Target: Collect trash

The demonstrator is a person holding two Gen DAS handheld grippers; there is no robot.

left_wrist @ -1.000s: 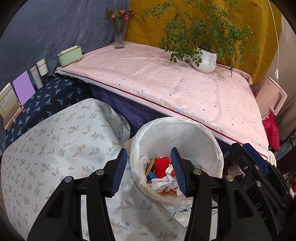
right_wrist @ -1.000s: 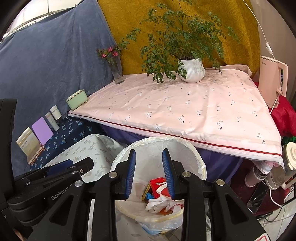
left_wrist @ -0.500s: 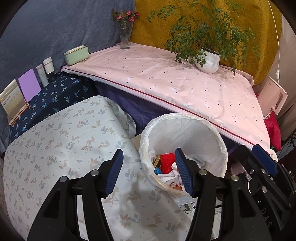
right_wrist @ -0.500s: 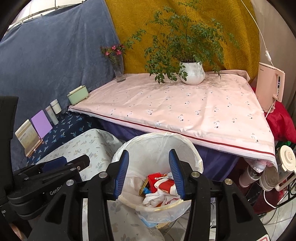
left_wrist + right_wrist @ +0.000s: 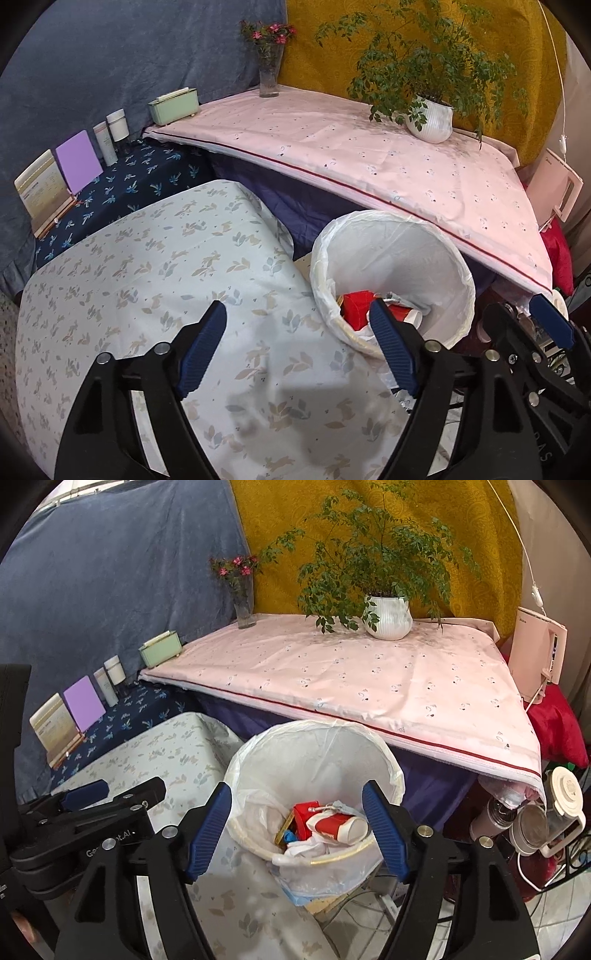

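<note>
A white-lined trash bin (image 5: 317, 753) stands beside a low table with a leaf-print cloth (image 5: 155, 280). It holds trash: a red and white paper cup (image 5: 338, 825), a red carton (image 5: 304, 812) and crumpled white paper. My right gripper (image 5: 297, 827) is open and empty, right above the bin's front rim. My left gripper (image 5: 297, 349) is open and empty, over the leaf-print cloth just left of the bin (image 5: 399, 251). The right gripper also shows at the right edge of the left wrist view (image 5: 546, 325).
A pink-clothed table (image 5: 369, 675) behind the bin carries a potted plant (image 5: 388, 616), a flower vase (image 5: 243, 609) and a green box (image 5: 160, 653). Books and bottles (image 5: 77, 158) stand on a dark blue ledge at left. Appliances (image 5: 546, 812) and cables lie right of the bin.
My right gripper opened wide and the red and white cup now lies in the bin. My left gripper opened wider and drew back left over the leaf-print cloth.
</note>
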